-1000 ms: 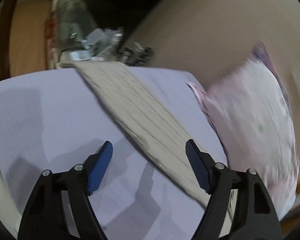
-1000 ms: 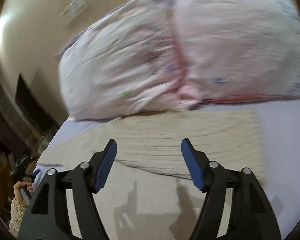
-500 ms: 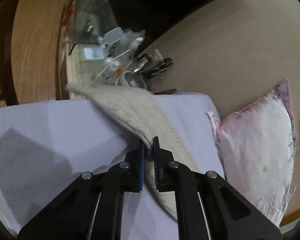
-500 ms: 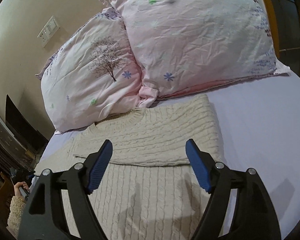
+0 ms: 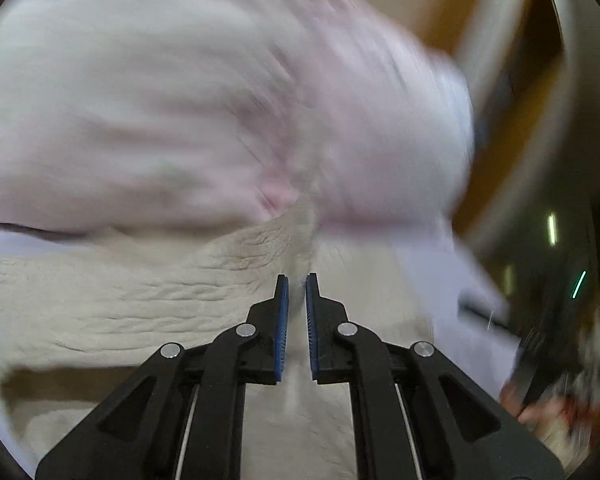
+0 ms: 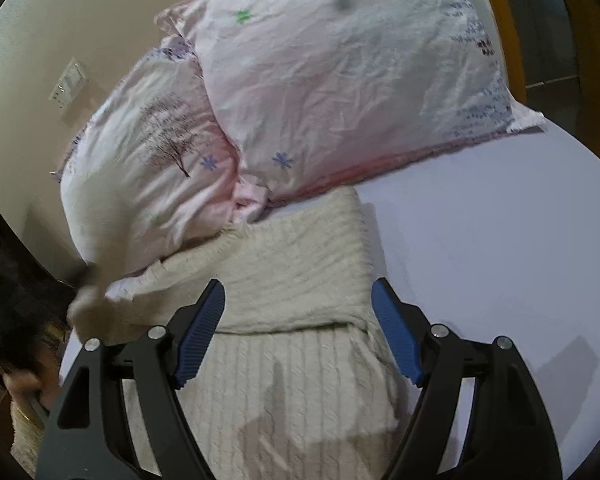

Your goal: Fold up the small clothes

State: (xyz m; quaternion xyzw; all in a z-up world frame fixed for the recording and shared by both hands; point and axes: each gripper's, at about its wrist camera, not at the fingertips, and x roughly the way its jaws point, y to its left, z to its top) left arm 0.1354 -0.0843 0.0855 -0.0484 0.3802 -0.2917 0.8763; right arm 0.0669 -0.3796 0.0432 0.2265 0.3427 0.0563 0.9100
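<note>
A cream cable-knit sweater (image 6: 292, 364) lies on a lavender bed sheet (image 6: 492, 248), its upper part folded over the body. My right gripper (image 6: 298, 328) is open and empty, hovering just above the fold. In the blurred left wrist view, my left gripper (image 5: 296, 312) is shut on a ridge of the sweater (image 5: 140, 300), the fabric pinched between its blue pads. A raised piece of the sweater shows at the left in the right wrist view (image 6: 86, 304).
Two pink patterned pillows (image 6: 332, 92) lean against the wall behind the sweater, and show blurred in the left wrist view (image 5: 204, 100). A wooden bed frame (image 6: 500, 20) runs at the far right. A person's hand (image 6: 20, 384) is at the lower left.
My left gripper, shut on the sweater, has swung from the bed's side toward the pillows, carrying fabric with it. My right gripper stayed open and shifted slightly closer to the fold.
</note>
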